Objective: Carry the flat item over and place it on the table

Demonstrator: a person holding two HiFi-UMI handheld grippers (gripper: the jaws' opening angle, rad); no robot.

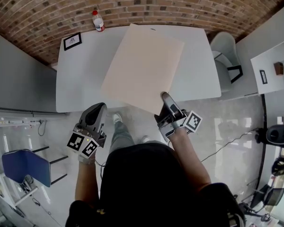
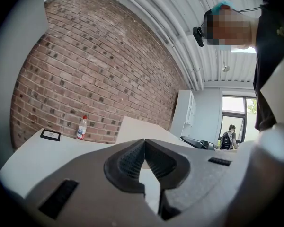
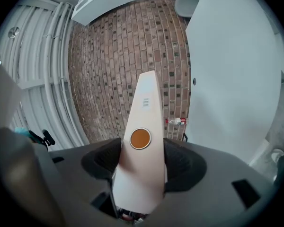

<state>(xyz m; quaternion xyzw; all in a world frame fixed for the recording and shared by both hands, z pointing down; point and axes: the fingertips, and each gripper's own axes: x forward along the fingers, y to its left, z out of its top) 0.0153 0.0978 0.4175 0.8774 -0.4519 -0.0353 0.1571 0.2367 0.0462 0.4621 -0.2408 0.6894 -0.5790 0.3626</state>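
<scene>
The flat item is a pale beige board (image 1: 142,67), held tilted above the white table (image 1: 80,86). My right gripper (image 1: 166,97) is shut on the board's near corner. In the right gripper view the board (image 3: 144,108) runs away edge-on between the two pads, with a round orange sticker on it, and the right gripper (image 3: 141,161) clamps it from both sides. My left gripper (image 1: 98,109) hangs at the table's near edge, left of the board, and holds nothing. The left gripper (image 2: 144,148) has its pads touching; beyond them the board (image 2: 137,129) shows over the table.
A small bottle (image 1: 98,21) and a black-framed card (image 1: 72,40) stand at the table's far left, near the brick wall. A grey chair (image 1: 226,51) sits at the table's right end. A blue chair (image 1: 26,167) is at lower left, another white table (image 1: 274,67) at right.
</scene>
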